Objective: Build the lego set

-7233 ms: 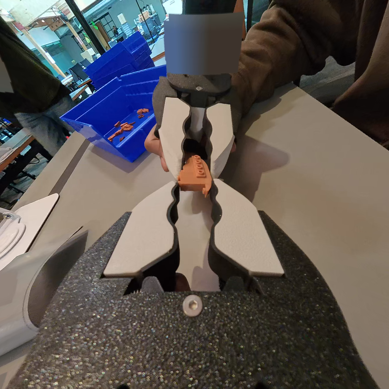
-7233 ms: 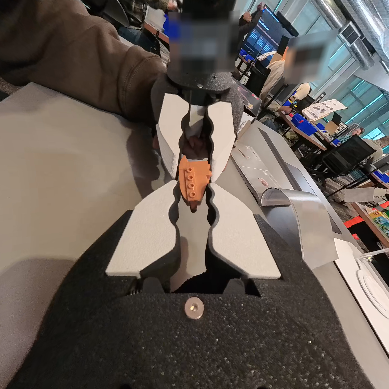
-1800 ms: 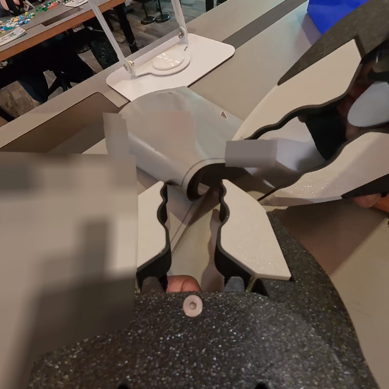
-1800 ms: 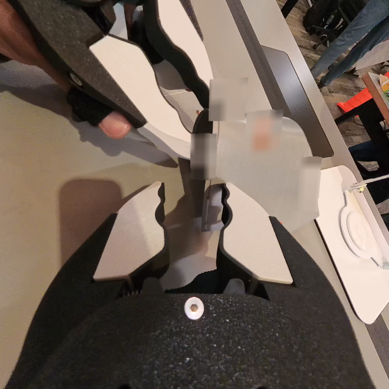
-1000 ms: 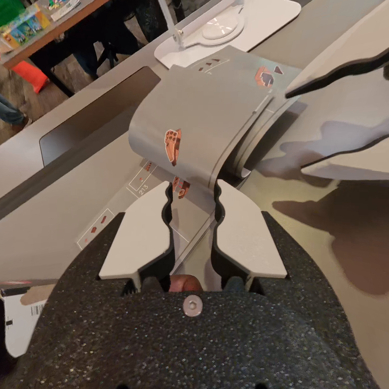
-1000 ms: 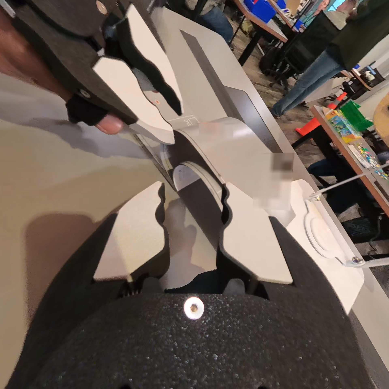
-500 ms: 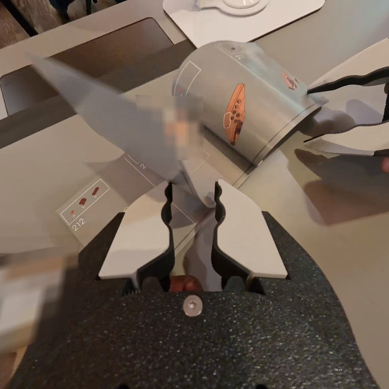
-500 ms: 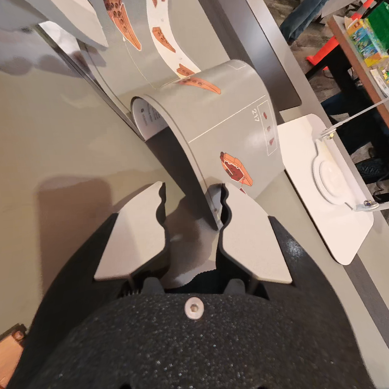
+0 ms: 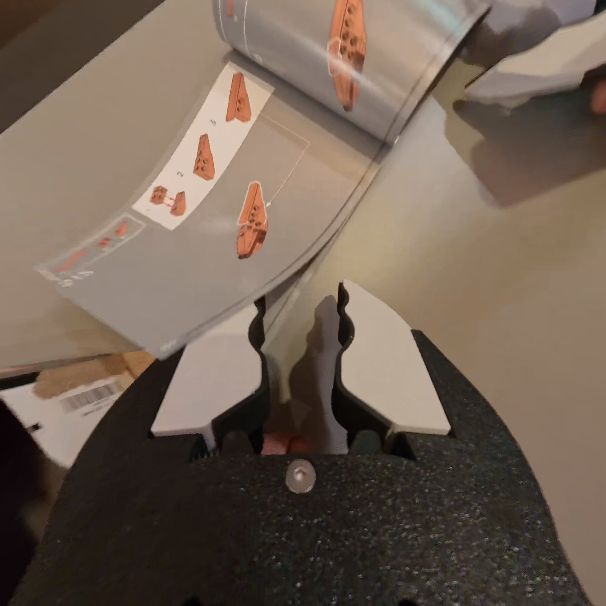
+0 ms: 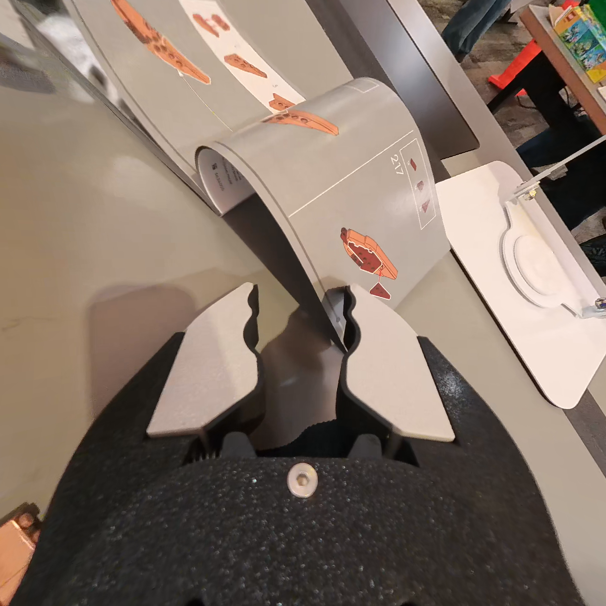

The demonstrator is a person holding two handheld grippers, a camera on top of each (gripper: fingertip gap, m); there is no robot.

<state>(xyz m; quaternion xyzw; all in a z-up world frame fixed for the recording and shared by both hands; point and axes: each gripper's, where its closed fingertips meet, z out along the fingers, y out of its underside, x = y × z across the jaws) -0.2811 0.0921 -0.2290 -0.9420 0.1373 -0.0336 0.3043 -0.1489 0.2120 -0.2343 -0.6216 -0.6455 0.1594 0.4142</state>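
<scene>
The grey instruction booklet [image 9: 183, 278] lies open on the table, with drawings of orange wedge pieces on its pages. My left gripper [image 9: 300, 295] is open and empty, and the lower edge of the left page overlaps its left finger. The right-hand pages curl up in an arch [image 10: 328, 183]. My right gripper [image 10: 301, 292] is open, and the corner of the curled page rests against the inner side of its right finger [image 10: 387, 354]. It also shows blurred at the top right of the left wrist view [image 9: 531, 72]. An orange lego piece [image 10: 13, 551] lies at the lower left edge.
A white stand base [image 10: 524, 311] sits on the table right of the booklet. A dark inset panel [image 10: 426, 82] lies behind it. A white box with a barcode label [image 9: 82, 400] lies at my lower left. Another table with colourful boxes [image 10: 577, 39] stands far right. From the right gripper's tips to the orange lego piece [image 10: 13, 551] is close to 12 cm.
Both grippers let go of the orange lego build held seven seconds ago. In the last second a page has flipped to the left and settled, and both views have closed in on the booklet.
</scene>
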